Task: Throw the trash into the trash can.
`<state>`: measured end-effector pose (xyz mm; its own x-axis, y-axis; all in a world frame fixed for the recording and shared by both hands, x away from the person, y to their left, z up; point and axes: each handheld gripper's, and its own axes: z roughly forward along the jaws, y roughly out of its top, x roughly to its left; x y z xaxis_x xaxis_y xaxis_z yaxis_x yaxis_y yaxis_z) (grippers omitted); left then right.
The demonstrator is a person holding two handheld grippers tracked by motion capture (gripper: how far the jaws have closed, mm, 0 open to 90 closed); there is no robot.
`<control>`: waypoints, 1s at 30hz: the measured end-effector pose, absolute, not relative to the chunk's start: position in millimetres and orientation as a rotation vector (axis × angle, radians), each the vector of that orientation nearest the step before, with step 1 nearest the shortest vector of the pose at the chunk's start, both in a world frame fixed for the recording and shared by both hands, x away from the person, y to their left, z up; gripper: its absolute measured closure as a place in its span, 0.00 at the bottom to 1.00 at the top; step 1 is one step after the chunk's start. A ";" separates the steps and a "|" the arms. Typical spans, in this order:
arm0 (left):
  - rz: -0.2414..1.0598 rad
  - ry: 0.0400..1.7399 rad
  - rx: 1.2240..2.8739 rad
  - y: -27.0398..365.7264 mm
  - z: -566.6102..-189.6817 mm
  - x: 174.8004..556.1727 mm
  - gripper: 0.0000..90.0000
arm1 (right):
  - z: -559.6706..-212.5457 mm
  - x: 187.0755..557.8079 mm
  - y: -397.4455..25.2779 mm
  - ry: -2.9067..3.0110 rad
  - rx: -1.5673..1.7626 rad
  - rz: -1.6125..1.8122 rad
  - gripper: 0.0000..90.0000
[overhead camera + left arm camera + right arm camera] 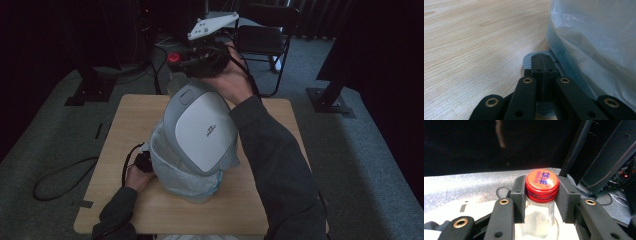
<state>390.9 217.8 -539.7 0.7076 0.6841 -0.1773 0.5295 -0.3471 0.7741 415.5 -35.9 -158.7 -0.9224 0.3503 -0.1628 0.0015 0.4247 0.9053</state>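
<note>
A grey and white pedal bin (205, 130) stands on the wooden table (135, 120) with its lid raised; a pale plastic bag (185, 180) lines it. My left gripper (142, 161) is low at the bin's left foot. In the left gripper view its jaws (541, 58) are shut together and rest on the blue-grey pedal (527, 61), beside the bag (594, 45). My right gripper (202, 60) is held up behind the lid, shut on a clear bottle (539, 217) just under its red cap (542, 183). The red cap (173, 57) also appears in the high view.
A black chair (262, 37) stands beyond the table. Black stand bases sit on the grey carpet at left (87, 92) and right (327, 100). A cable (55, 180) loops on the floor left of the table. The person's right sleeve (280, 165) crosses the table's right half.
</note>
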 end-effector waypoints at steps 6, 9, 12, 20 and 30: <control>0.222 0.926 2.032 217.8 -539.7 390.9 1.00 | -159.0 408.8 -30.1 2.373 0.266 1.514 0.69; 0.224 0.926 2.033 217.7 -539.6 390.9 1.00 | -159.0 405.8 -28.1 2.385 0.258 1.527 0.69; 0.223 0.926 2.033 217.8 -539.7 390.9 1.00 | -159.0 402.7 -27.0 2.397 0.246 1.531 0.69; 0.223 0.926 2.033 217.8 -539.7 390.9 1.00 | -159.1 396.2 -26.6 2.422 0.231 1.511 0.69; 0.223 0.925 2.033 217.8 -539.7 390.9 1.00 | -156.3 389.2 -29.3 2.450 0.216 1.520 0.69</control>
<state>390.9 217.8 -539.7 0.7084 0.6837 -0.1755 0.5281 -0.3485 0.7744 389.2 -29.3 -156.3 -0.9577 0.2553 -0.1327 -0.0055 0.4447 0.8957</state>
